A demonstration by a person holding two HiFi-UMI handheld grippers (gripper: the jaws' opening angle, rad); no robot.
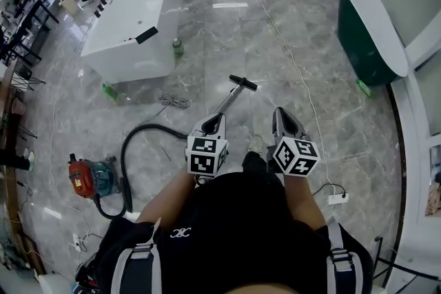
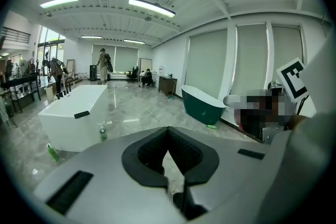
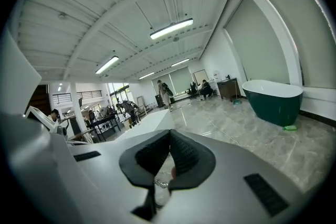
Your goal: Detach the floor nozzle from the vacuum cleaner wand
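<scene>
Both my claws shut and empty, left claw hiding the near end of the wand, right claw beside it, far nozzle small, hard to make out.

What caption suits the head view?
Both shut, left gripper and right gripper held near the vacuum wand on the grey floor.

black top, grey straps; grey left tongs and right tongs, black-white marker cubes.
</scene>
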